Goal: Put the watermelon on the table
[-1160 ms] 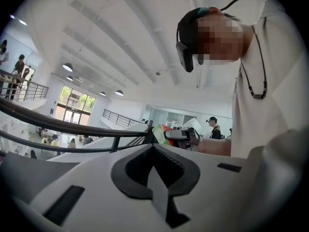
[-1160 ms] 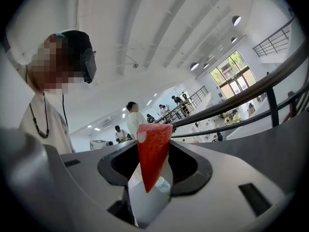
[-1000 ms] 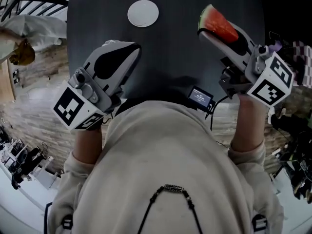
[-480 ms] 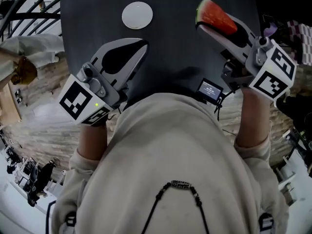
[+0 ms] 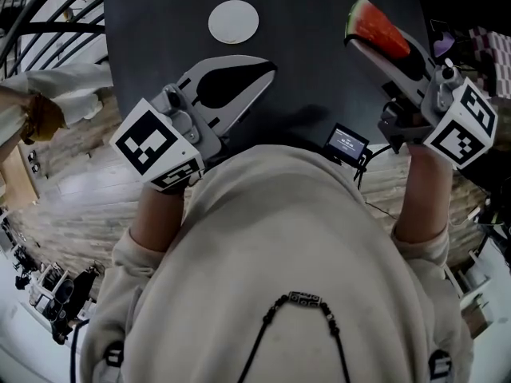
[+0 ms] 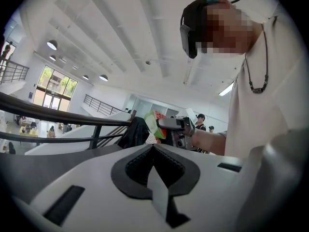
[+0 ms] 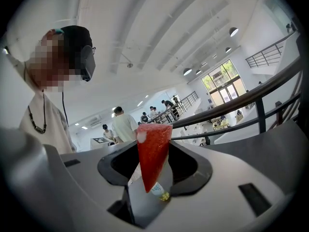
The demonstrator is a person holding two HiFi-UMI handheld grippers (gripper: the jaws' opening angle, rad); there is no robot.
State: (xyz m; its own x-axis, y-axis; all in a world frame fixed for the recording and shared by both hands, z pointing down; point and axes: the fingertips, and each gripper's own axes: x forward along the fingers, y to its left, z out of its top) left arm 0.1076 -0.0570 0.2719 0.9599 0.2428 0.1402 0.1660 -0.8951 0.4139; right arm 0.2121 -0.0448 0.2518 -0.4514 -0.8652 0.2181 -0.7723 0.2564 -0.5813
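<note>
A red watermelon slice with a green rind is gripped in my right gripper, which is held above the right part of the dark table. In the right gripper view the slice stands point-down between the jaws of that gripper, which press on it. My left gripper hovers over the table's near left part, its tips together with nothing between them. The left gripper view shows its jaws meeting, and the right gripper with the slice beyond them.
A white round plate lies on the table at the far left. A small device with a lit screen hangs by the table's near edge. Railings and wooden floor lie to the left. People stand in the background hall.
My left gripper has swung to the right, further over the table. The right gripper has kept its hold on the slice and barely shifted.
</note>
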